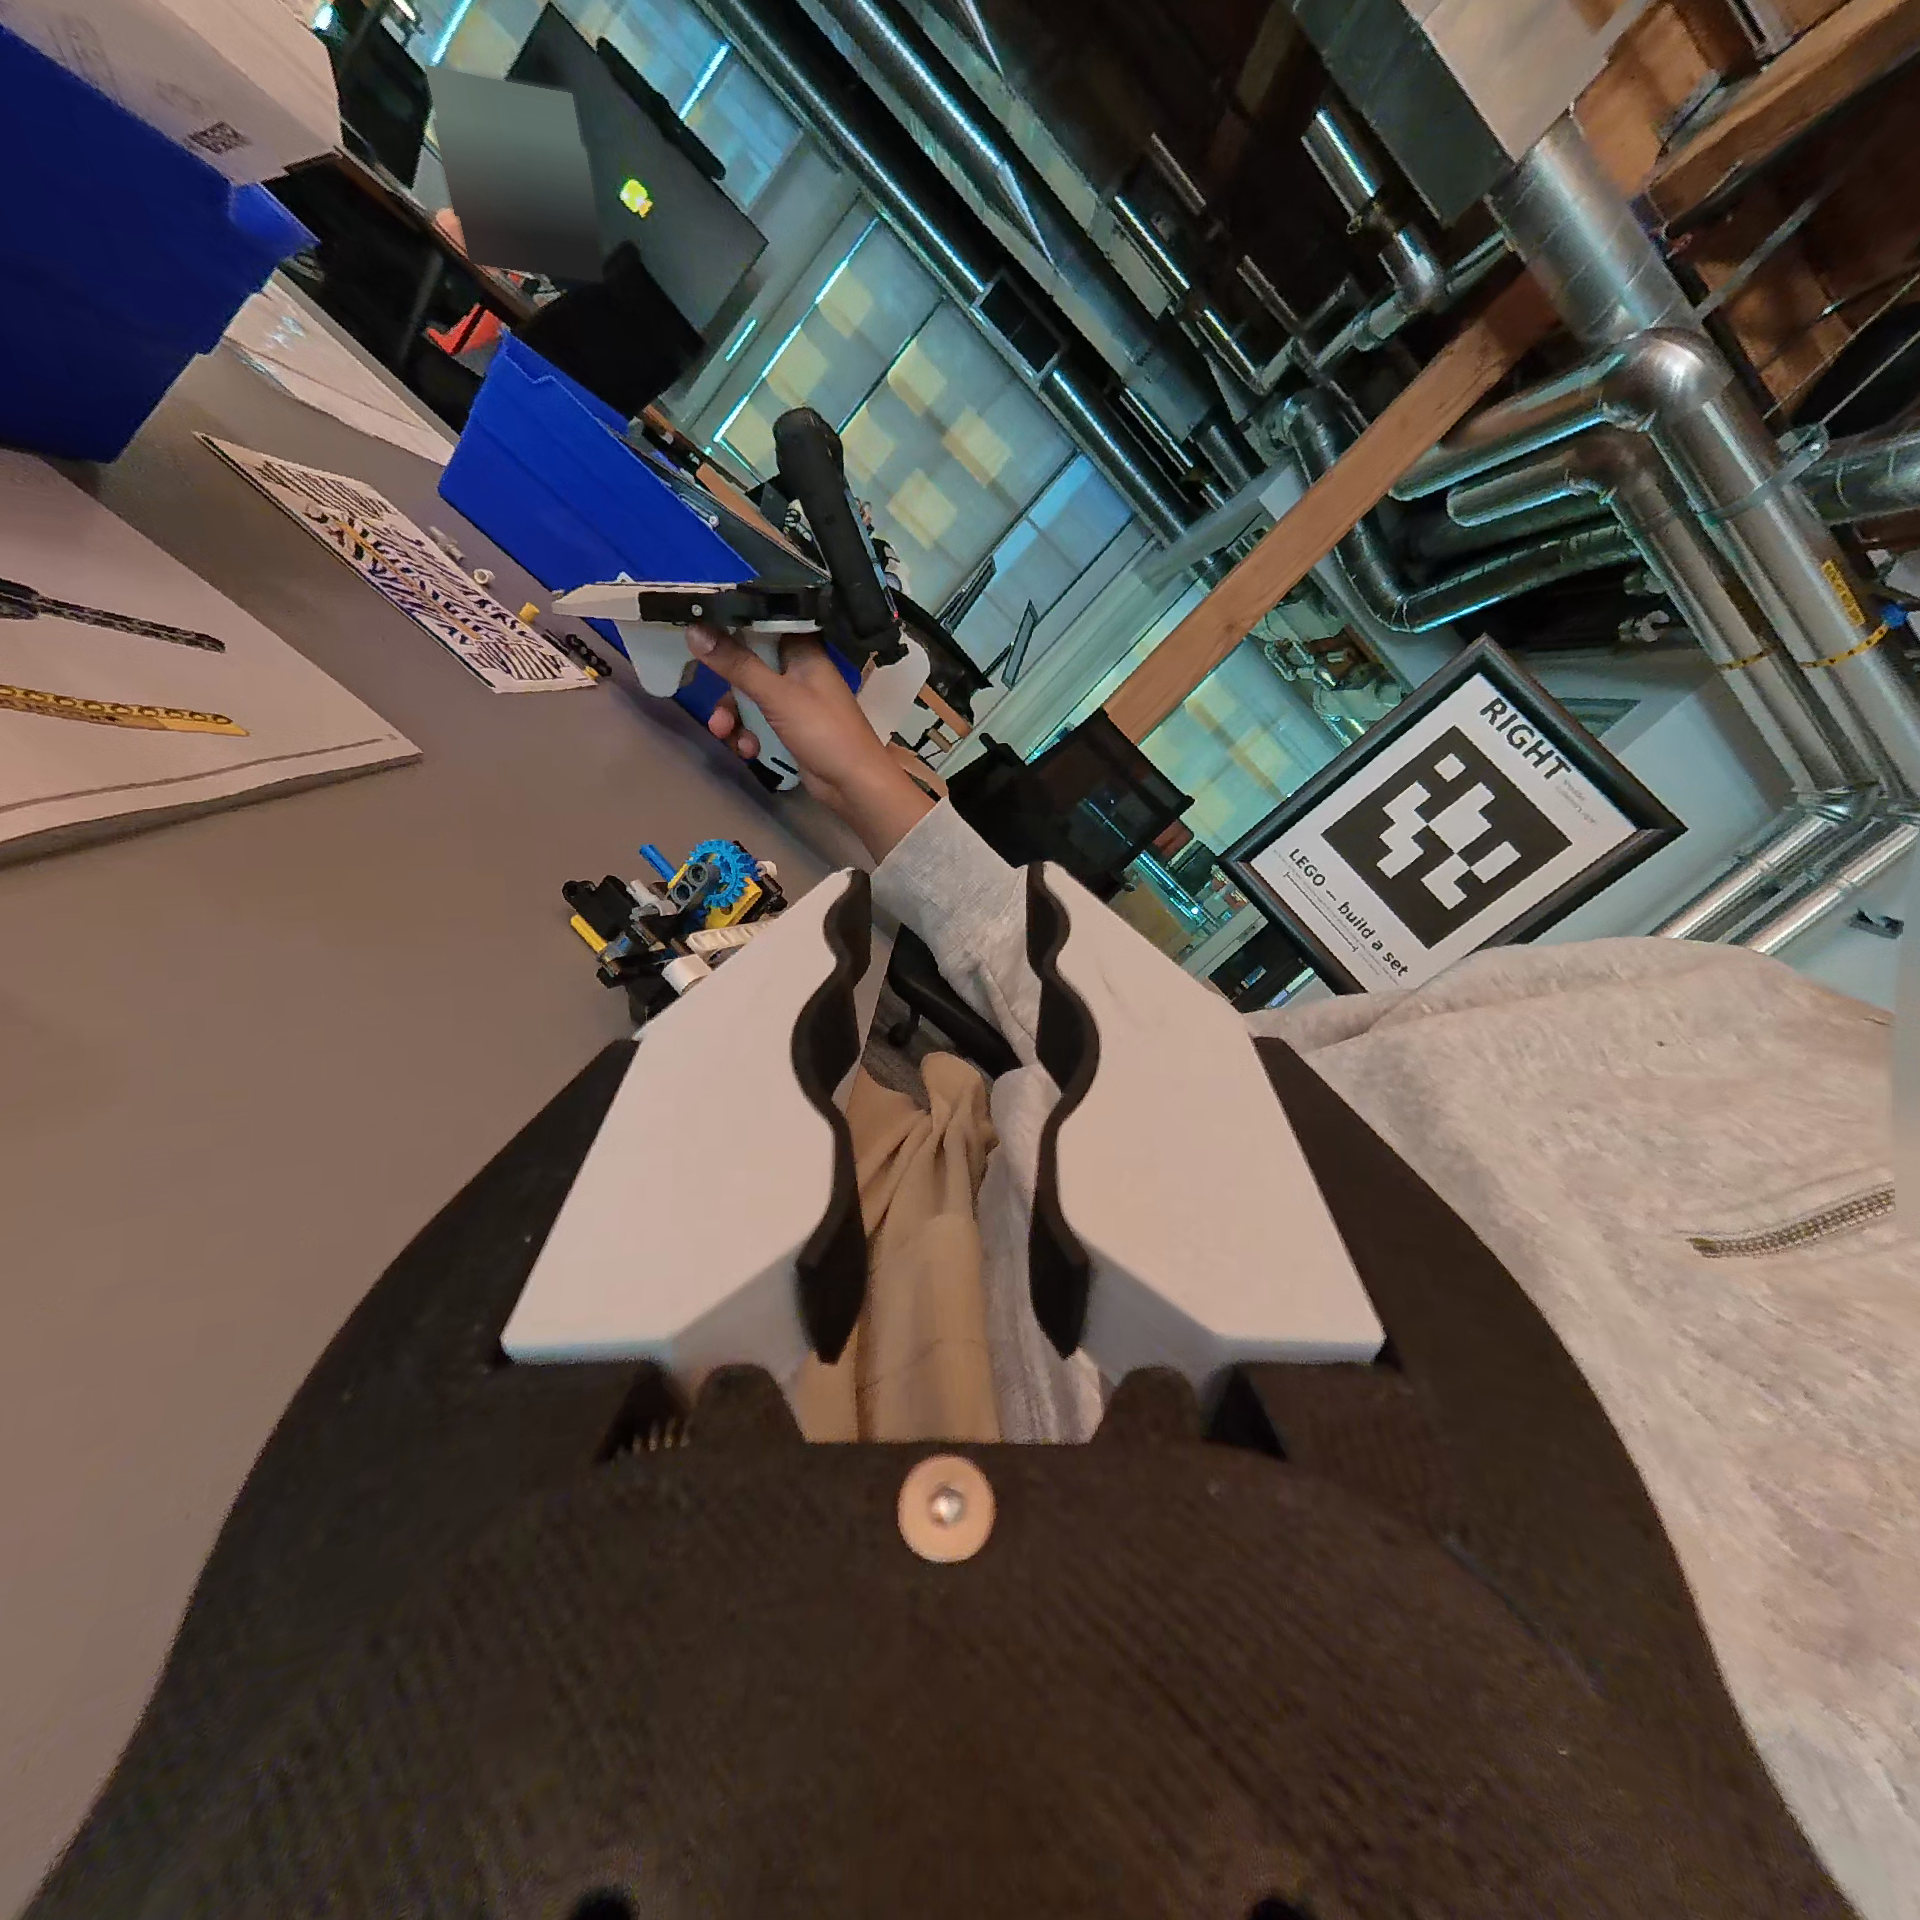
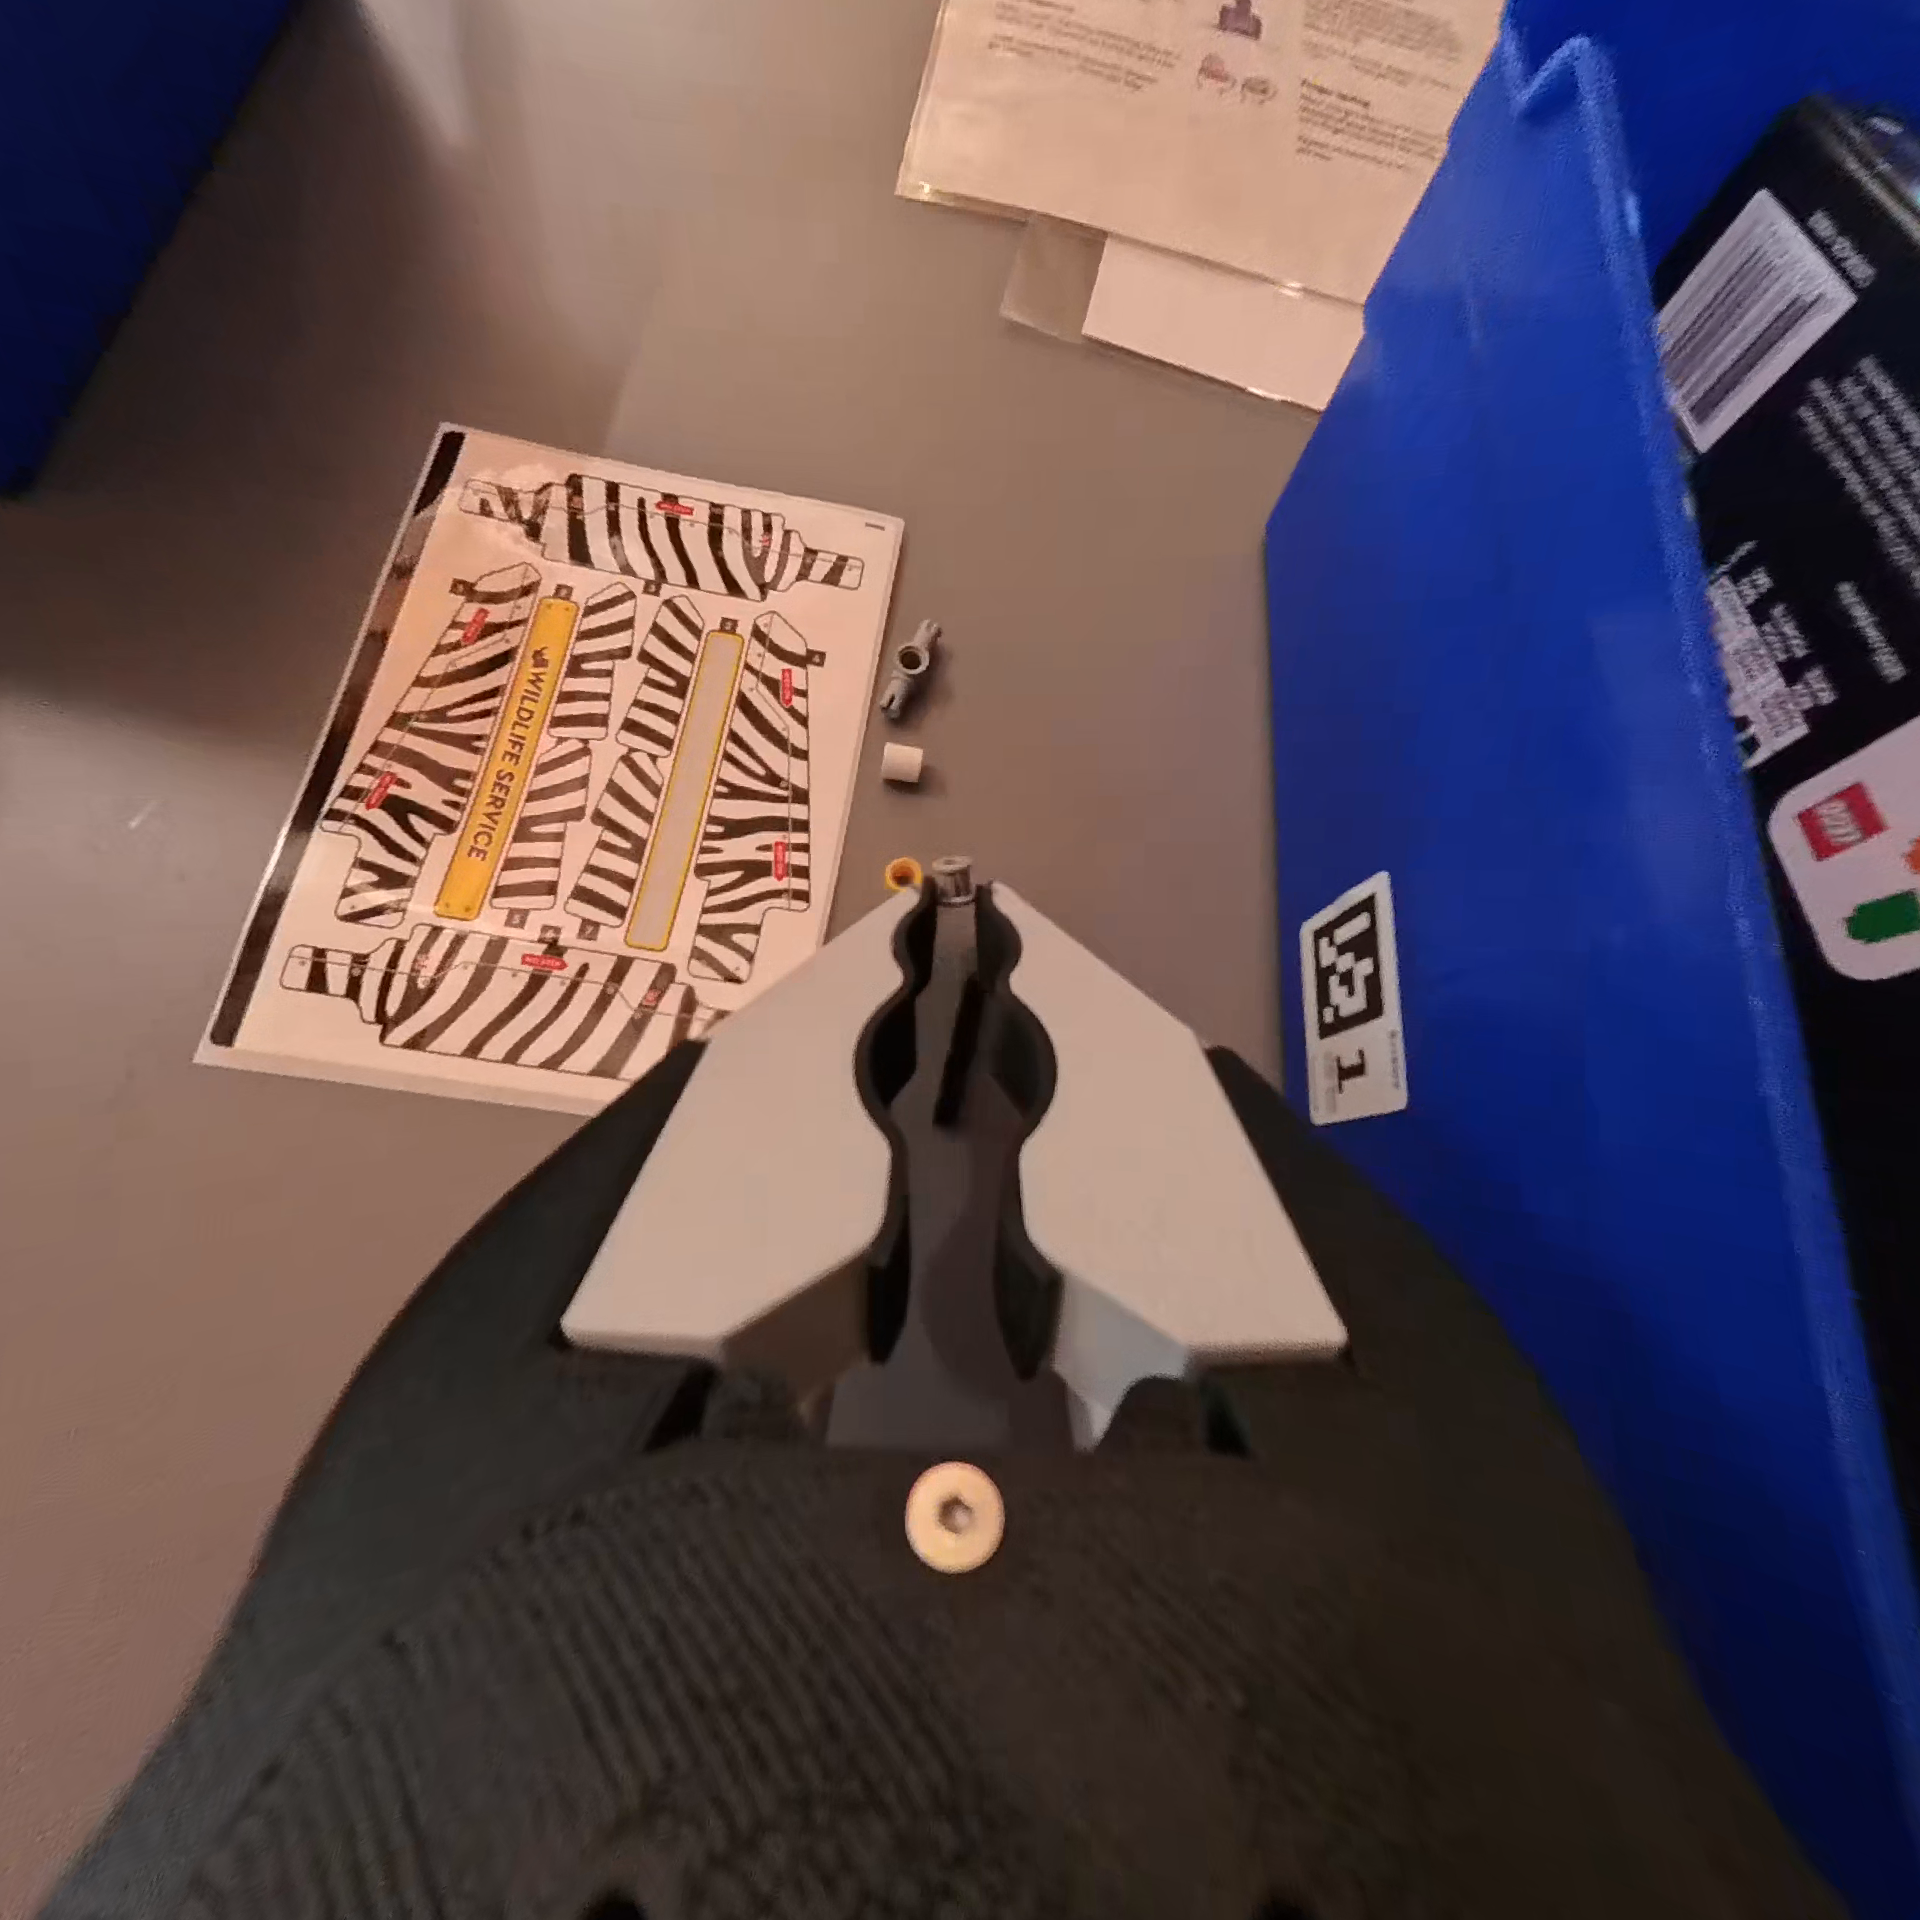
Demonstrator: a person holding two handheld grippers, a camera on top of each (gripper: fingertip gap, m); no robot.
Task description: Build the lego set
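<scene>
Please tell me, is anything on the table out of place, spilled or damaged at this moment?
Nothing looks spilled or damaged. A few loose pieces lie on the grey table beside the sticker sheet: a grey connector, a white bush and a small yellow piece. The right gripper pinches a small grey pin. The left gripper is open.

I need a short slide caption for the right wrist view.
Right tool shut on a small grey part beside the zebra sticker sheet and blue bin.

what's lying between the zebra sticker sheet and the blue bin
In the right wrist view, three loose pieces on bare table: a grey connector, a white bush and a yellow piece. The right gripper pinches a fourth grey piece there.
</scene>
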